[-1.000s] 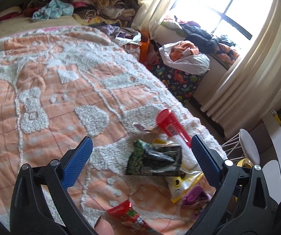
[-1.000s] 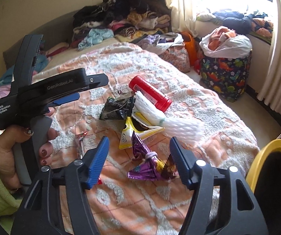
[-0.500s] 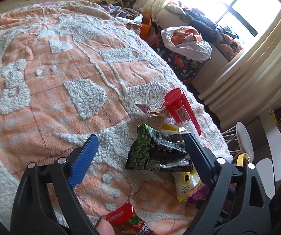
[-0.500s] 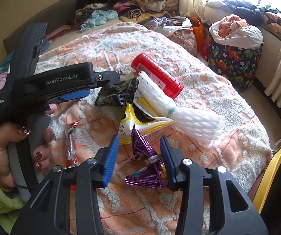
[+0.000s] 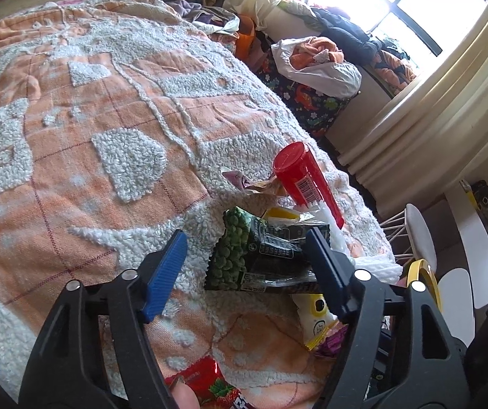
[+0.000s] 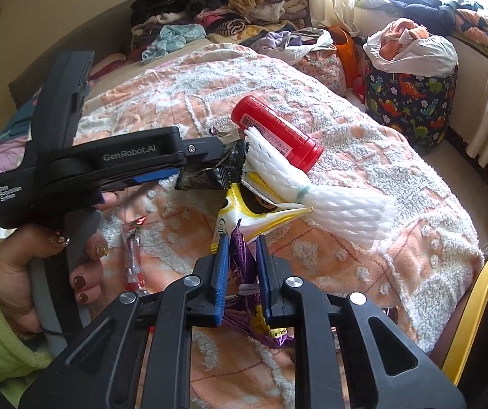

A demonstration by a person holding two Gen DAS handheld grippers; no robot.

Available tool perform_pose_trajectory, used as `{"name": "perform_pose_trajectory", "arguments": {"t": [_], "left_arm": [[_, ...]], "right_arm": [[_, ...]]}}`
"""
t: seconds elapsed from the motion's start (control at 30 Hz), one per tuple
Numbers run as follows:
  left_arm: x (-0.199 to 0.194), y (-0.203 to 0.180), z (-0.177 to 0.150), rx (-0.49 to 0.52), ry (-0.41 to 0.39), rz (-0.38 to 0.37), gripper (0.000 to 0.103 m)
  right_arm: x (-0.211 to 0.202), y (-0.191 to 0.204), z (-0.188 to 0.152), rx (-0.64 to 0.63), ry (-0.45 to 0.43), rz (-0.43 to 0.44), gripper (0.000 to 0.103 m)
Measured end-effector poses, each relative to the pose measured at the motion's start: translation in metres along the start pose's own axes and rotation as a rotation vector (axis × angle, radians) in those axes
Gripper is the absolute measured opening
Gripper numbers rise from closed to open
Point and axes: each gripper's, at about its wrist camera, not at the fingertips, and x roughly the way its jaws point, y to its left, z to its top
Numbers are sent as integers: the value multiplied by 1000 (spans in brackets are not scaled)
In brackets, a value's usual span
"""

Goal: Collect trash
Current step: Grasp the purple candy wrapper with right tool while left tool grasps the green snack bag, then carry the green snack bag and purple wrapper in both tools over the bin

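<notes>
Purple wrapper (image 6: 242,255) pinched between closing right hand-held gripper (image 6: 241,266) pads.

Wrappers (image 5: 261,259) on bedspread (image 5: 107,119), canister (image 5: 307,180) behind, basket (image 6: 410,99) beyond bed

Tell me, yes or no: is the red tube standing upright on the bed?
No. The red tube lies on its side across the bedspread, partly under the white foam net.

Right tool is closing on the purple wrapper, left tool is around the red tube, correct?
Not quite. The left tool is around the green snack bag, not the red tube, as the left wrist view shows. The right tool has just been closing on the purple wrapper.
</notes>
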Motion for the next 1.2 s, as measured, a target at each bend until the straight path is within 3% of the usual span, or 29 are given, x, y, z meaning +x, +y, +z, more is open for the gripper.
{"name": "perform_pose_trajectory", "arguments": {"t": [0.37,0.63,1.2], "left_arm": [[0,-9,1,31,36,-30,23],[-10,-18,5,63,18,-58,18],[-39,-47,20,107,-60,-110,17]], "right_arm": [[-16,1,0,34,-49,27,14],[-32,-4,-2,71,-88,35,13],[-77,-22,6,135,-213,29,12]]}}
